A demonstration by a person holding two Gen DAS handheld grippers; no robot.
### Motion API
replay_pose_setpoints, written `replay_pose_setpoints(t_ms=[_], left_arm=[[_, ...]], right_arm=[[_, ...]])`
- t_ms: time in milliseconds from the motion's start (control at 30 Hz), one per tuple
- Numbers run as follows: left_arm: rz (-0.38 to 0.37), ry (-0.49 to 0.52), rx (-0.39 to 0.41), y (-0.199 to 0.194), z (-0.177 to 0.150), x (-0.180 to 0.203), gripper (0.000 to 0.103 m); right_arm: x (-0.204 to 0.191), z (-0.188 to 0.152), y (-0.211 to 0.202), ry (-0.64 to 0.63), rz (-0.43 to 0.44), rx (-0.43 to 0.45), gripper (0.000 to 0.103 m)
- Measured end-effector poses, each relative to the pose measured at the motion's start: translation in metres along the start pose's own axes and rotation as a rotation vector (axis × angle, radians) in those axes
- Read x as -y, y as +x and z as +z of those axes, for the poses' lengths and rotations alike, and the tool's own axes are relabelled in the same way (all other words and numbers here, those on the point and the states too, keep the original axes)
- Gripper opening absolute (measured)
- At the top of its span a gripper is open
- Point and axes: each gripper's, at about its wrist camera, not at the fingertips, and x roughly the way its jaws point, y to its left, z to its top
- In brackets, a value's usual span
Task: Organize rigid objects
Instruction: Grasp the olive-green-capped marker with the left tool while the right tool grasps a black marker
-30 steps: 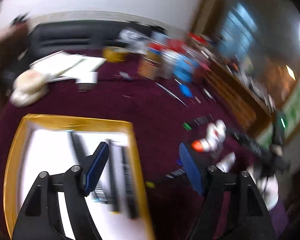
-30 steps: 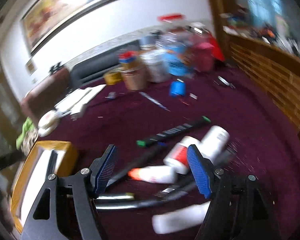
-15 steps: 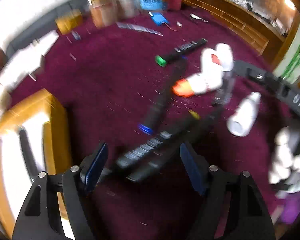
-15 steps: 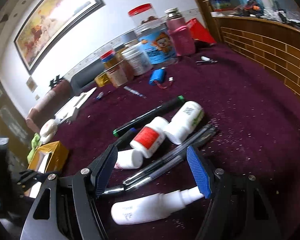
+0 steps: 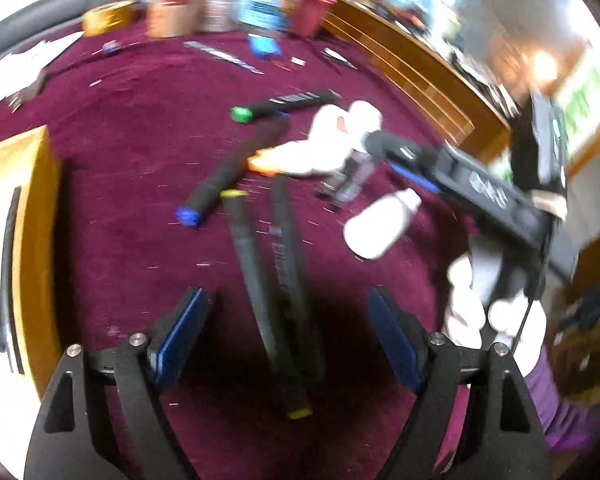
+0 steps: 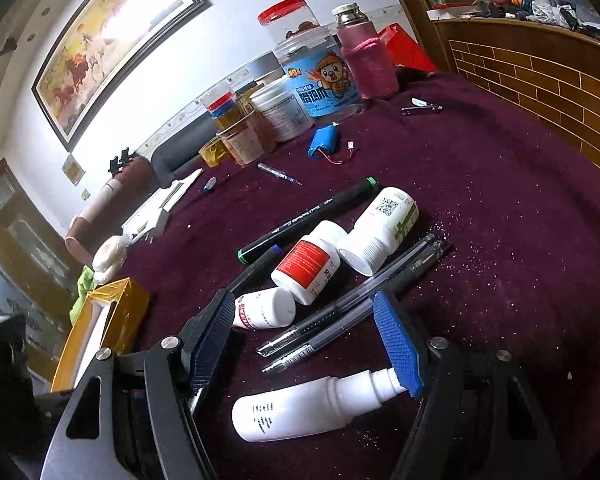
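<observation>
A gold-edged box [image 5: 40,208] is sitting at the left edge of the maroon-covered table [image 5: 132,152]. The left gripper [image 5: 288,332] is hanging over two black markers [image 5: 276,276] lying side by side, its jaws released and just widened, the markers between the pads but untouched. Beyond them, a blue-capped marker [image 5: 224,176] and a green-capped marker [image 5: 284,104] are lying toward the middle of the table. Further right, the right gripper [image 6: 304,340] is hovering unclenched over two pens [image 6: 352,304], gripping nothing, with a white spray bottle [image 6: 312,404] lying just beneath its pads. Three white pill bottles [image 6: 312,260] are lying clustered just past the pens, while jars [image 6: 320,68] are standing along the far edge.
</observation>
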Motion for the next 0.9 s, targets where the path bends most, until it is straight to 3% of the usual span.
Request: replay_pose_setpoints(t_ms=[67, 133, 200, 400, 500, 567, 600, 633, 667, 900], left_arm=[[0.013, -0.068, 0.019, -0.004, 0.002, -0.018, 0.080], [0.066, -0.095, 0.012, -0.001, -0.003, -0.026, 0.070], [0.123, -0.110, -0.004, 0.003, -0.007, -0.034, 0.069], [0.219, -0.027, 0.011, 0.006, -0.008, -0.017, 0.069], [0.247, 0.023, -0.028, 0.023, -0.004, -0.006, 0.070], [0.327, 0.120, 0.015, 0.034, -0.003, 0.011, 0.061], [0.334, 0.136, 0.024, 0.034, -0.004, 0.014, 0.045], [0.318, 0.131, 0.025, 0.032, -0.005, 0.014, 0.020], [0.274, 0.113, 0.027, 0.031, -0.005, 0.012, 0.016], [0.161, 0.010, 0.109, 0.000, -0.020, -0.001, 0.012]], right_arm=[[0.000, 0.000, 0.003, -0.002, -0.002, -0.013, 0.067], [-0.001, -0.001, 0.003, -0.006, -0.005, -0.018, 0.067], [-0.002, -0.001, 0.003, -0.007, -0.009, -0.019, 0.067], [0.001, -0.002, 0.005, 0.007, -0.016, -0.030, 0.067], [0.002, -0.002, 0.006, 0.010, -0.017, -0.035, 0.067], [0.003, -0.002, 0.006, 0.012, -0.017, -0.037, 0.067], [0.003, -0.002, 0.007, 0.014, -0.017, -0.039, 0.067], [0.004, -0.002, 0.007, 0.017, -0.016, -0.043, 0.067], [0.004, -0.002, 0.008, 0.020, -0.016, -0.047, 0.067], [0.009, -0.003, 0.013, 0.042, -0.014, -0.070, 0.067]])
